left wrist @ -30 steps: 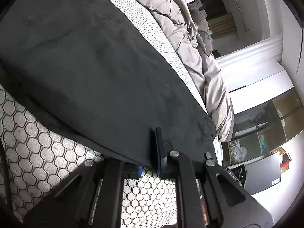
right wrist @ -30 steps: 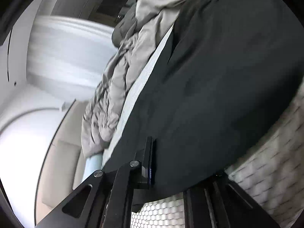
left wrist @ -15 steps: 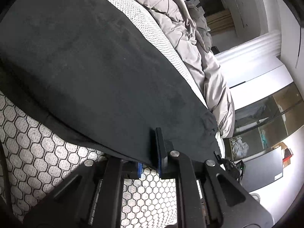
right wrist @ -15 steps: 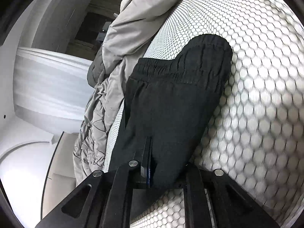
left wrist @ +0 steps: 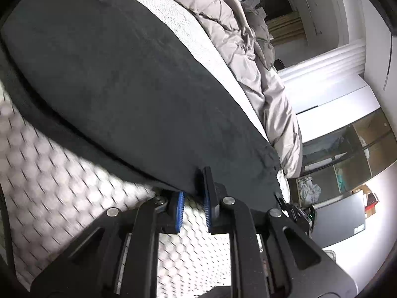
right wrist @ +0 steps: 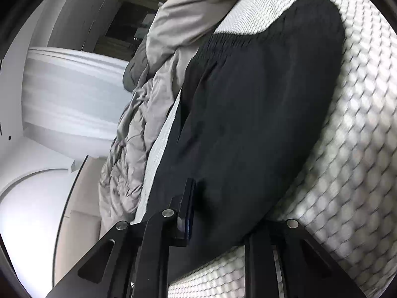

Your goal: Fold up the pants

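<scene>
Black pants [left wrist: 129, 79] lie flat on a bed with a white honeycomb-patterned cover [left wrist: 62, 188]. In the left wrist view my left gripper [left wrist: 192, 193] stands open, its blue pads a little apart with the pants' near edge between them. In the right wrist view the pants [right wrist: 260, 114] show their elastic waistband at the far end. My right gripper [right wrist: 213, 213] has cloth over it: the left finger [right wrist: 187, 206] shows, the right finger is hidden under the fabric.
A crumpled grey duvet [left wrist: 243, 44] lies along the far side of the bed, also in the right wrist view [right wrist: 139, 129]. White walls, a doorway [left wrist: 280, 7] and a glass-fronted wardrobe [left wrist: 347, 154] stand beyond the bed.
My left gripper's jaws have opened from their pinch on the pants' edge. My right gripper swung over the bed, bringing the waistband into view.
</scene>
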`<state>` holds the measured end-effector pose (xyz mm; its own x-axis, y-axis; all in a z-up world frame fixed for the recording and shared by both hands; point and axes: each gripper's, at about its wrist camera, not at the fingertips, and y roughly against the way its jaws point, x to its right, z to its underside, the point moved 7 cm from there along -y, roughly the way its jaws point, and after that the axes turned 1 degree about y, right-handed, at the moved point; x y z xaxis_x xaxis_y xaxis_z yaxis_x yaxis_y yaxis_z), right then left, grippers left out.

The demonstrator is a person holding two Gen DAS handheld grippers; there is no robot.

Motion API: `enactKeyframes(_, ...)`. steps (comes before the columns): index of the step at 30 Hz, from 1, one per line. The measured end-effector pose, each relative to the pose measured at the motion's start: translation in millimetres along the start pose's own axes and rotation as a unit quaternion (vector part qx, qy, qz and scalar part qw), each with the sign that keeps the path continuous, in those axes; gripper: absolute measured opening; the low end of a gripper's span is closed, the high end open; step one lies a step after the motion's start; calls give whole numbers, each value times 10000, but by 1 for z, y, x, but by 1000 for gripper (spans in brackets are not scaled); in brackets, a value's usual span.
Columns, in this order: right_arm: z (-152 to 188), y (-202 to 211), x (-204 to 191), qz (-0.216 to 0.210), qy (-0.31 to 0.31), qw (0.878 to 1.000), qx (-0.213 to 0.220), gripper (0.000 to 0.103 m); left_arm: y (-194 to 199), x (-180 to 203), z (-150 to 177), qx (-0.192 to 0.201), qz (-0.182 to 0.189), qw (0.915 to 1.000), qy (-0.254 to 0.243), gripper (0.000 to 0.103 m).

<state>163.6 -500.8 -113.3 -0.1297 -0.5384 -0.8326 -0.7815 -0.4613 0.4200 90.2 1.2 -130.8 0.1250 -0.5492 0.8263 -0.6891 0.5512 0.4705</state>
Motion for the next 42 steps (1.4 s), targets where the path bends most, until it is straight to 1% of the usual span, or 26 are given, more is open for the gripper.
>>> enactKeyframes(3,8,-4,-8,-42,104,9999,-79,19,-2,-8,-14,130,-44,9998,119,10)
enactKeyframes(6,4,-14,-14,6,127,9999,-24,18,0,-15,-28,249,-152,9995,123,10)
enactKeyframes(9,0,-13,-11,48,70,9999,57,16,17,-25,-37,404,-258,9988,33,10)
enactKeyframes(11,-2,-12,-8,116,65,9999,75,16,28,-36,-42,378,-331,9987,57,10)
enactKeyframes(14,-1,-8,-4,74,38,10000,-2,16,48,-51,-50,339,-381,9987,97,11)
enactKeyframes(15,-1,-7,-4,78,66,9999,-27,16,54,-54,-52,386,-490,9980,46,12)
enactKeyframes(16,-1,-7,-4,80,75,9999,-26,16,62,-58,-54,461,-721,9963,-64,12)
enactKeyframes(18,0,-7,-4,100,79,9999,-43,16,73,-66,-59,455,-782,9957,-198,14)
enactKeyframes(20,0,-5,-4,71,18,10000,-26,16,79,-73,-67,460,-776,9959,-84,15)
enactKeyframes(23,0,-6,-4,95,10,10000,4,16,86,-88,-85,645,-839,9944,52,16)
enactKeyframes(26,3,-8,-5,104,87,9999,0,16,88,-100,-102,651,-799,9943,279,15)
enactKeyframes(28,4,-8,-6,119,163,9998,-16,16,93,-106,-112,773,-879,9925,355,15)
enactKeyframes(29,4,-7,-7,137,190,9997,-4,16,100,-111,-120,933,-1020,9897,367,15)
enactKeyframes(30,4,-7,-6,130,185,9997,12,16,107,-115,-125,1017,-1068,9884,364,15)
enactKeyframes(31,4,-7,-5,113,168,9998,9,16,112,-118,-129,1065,-1085,9876,378,15)
enactKeyframes(33,2,-6,-3,103,108,9999,19,16,128,-129,-136,1240,-1153,9846,427,11)
enactKeyframes(34,1,-6,-2,93,85,9999,22,16,135,-135,-139,1314,-1159,9834,467,11)
enactKeyframes(36,0,-6,-1,90,71,9999,4,16,149,-150,-145,1341,-1088,9828,649,11)
enactKeyframes(39,1,-6,-2,129,109,9999,6,16,164,-170,-156,1495,-1203,9772,908,12)
enactKeyframes(42,0,-6,-1,110,100,9999,-4,16,176,-184,-173,1609,-1321,9731,986,12)
